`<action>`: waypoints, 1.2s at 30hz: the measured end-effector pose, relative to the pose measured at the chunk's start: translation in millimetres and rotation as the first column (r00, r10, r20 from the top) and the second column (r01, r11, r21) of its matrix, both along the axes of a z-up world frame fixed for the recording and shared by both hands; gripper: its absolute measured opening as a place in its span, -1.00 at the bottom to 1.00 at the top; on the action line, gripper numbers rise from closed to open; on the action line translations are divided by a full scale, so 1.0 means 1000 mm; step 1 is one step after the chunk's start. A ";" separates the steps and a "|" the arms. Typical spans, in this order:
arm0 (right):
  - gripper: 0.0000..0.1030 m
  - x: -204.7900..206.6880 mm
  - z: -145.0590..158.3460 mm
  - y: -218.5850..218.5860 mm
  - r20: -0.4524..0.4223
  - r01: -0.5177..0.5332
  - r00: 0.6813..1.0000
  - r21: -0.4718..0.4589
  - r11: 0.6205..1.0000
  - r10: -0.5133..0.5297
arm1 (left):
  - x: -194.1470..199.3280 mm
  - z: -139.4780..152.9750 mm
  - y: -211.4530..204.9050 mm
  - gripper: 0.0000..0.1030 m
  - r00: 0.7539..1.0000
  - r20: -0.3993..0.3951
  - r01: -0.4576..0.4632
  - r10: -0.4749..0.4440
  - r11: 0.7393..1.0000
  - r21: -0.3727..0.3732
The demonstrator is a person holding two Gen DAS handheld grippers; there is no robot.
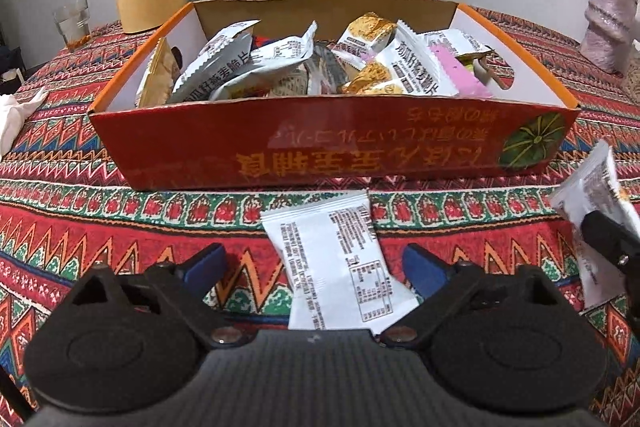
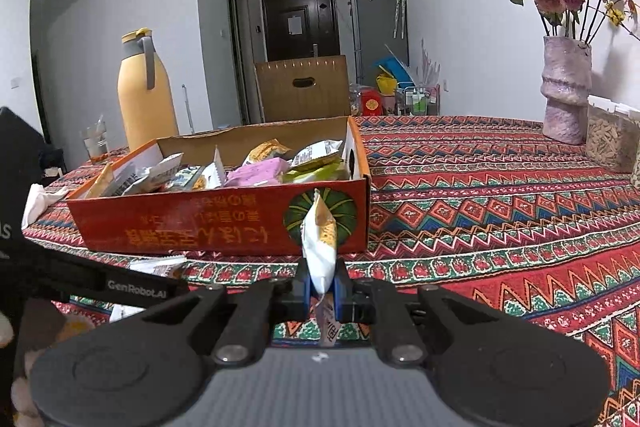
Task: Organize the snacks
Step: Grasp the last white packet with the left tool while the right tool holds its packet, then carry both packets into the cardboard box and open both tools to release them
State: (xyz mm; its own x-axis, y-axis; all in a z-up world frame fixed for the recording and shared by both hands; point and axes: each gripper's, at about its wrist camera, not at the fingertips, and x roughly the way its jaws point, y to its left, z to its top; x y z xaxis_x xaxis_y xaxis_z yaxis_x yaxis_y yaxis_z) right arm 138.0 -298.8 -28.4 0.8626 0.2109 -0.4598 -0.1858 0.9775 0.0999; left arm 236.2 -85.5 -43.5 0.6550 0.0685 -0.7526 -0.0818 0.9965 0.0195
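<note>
Left tongs point(image 1: 312, 259) wide over white packet point(image 1: 340, 267); right tongs point(image 2: 320, 291) pinching snack packet point(image 2: 320, 247), "GenRobot.AI" readable

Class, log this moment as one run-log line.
left claw: open over white packet | right claw: shut on snack packet | box: ahead

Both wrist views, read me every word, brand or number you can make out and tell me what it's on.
"GenRobot.AI": on the left tool's black body, seen in the right wrist view.
Orange box front: large yellow characters, upside down, not legible.
White packet on the tablecloth: fine print and table, too small.
Packet in the right tool: print unreadable.
Packets in the box: characters too blurred.
</note>
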 end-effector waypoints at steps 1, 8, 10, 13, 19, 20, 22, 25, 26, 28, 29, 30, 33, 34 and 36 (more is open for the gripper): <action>-0.81 0.000 -0.001 0.000 0.000 -0.002 1.000 -0.001 1.000 0.002 | -0.001 0.001 -0.001 0.75 1.000 0.004 0.004 -0.004 1.000 -0.003; -0.81 0.000 -0.001 0.002 0.000 -0.003 1.000 -0.003 1.000 0.003 | -0.011 0.007 0.004 -0.14 0.998 0.048 0.038 -0.037 0.999 -0.018; -0.81 0.000 -0.001 0.003 0.000 -0.003 1.000 -0.008 1.000 0.003 | -0.013 0.006 0.005 -0.16 0.998 0.059 0.028 -0.028 1.000 -0.003; -0.81 -0.001 -0.001 0.005 0.002 -0.002 1.000 -0.013 1.000 0.002 | -0.015 0.007 0.007 -0.19 0.997 0.066 0.040 -0.039 0.999 -0.007; -0.81 -0.002 0.000 0.006 0.007 -0.005 1.000 -0.012 1.000 0.005 | -0.028 0.014 0.013 -0.20 0.992 0.109 0.060 -0.058 0.998 -0.012; -0.81 -0.003 0.001 0.007 0.010 -0.007 1.000 -0.011 1.000 0.007 | -0.030 0.016 0.014 -0.20 0.991 0.118 0.063 -0.061 0.998 -0.012; -0.81 -0.004 0.004 0.009 0.018 -0.012 1.000 -0.009 1.000 0.012 | -0.034 0.022 0.015 -0.19 0.987 0.143 0.070 -0.068 0.997 -0.011; -0.81 -0.004 0.010 0.013 0.038 -0.016 0.999 -0.002 1.000 0.016 | -0.040 0.034 0.018 -0.19 0.979 0.185 0.093 -0.088 0.996 -0.015; -0.81 -0.004 0.012 0.014 0.045 -0.017 0.999 0.000 1.000 0.017 | -0.042 0.039 0.018 -0.19 0.974 0.204 0.098 -0.094 0.995 -0.009; -0.81 -0.002 0.018 0.017 0.062 -0.020 0.998 0.002 1.000 0.020 | -0.045 0.047 0.019 -0.19 0.966 0.239 0.105 -0.101 0.994 -0.004; -0.81 -0.001 0.021 0.019 0.070 -0.021 0.997 0.003 1.000 0.021 | -0.047 0.053 0.021 -0.19 0.960 0.260 0.107 -0.103 0.994 -0.003; -0.81 0.000 0.024 0.020 0.078 -0.022 0.997 0.004 1.000 0.022 | -0.048 0.058 0.022 -0.19 0.956 0.276 0.108 -0.103 0.994 -0.002; -0.80 0.005 0.034 0.025 0.105 -0.028 0.994 0.003 1.000 0.027 | -0.049 0.073 0.026 -0.19 0.940 0.329 0.102 -0.097 0.995 0.002; -0.80 0.007 0.038 0.027 0.118 -0.031 0.993 0.002 1.000 0.031 | -0.048 0.078 0.028 -0.19 0.934 0.345 0.098 -0.092 0.995 0.001; -0.80 0.012 0.045 0.031 0.138 -0.035 0.990 0.000 0.999 0.034 | -0.044 0.086 0.031 -0.19 0.926 0.369 0.088 -0.082 0.996 0.001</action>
State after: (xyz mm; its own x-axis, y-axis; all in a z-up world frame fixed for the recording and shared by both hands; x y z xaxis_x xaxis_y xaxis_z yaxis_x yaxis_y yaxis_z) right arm 149.9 -267.8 16.6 0.9098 0.2425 -0.3367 -0.2314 0.9701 0.0735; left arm 191.9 -54.8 43.0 0.8891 -0.0092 -0.4576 0.0047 0.9999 -0.0110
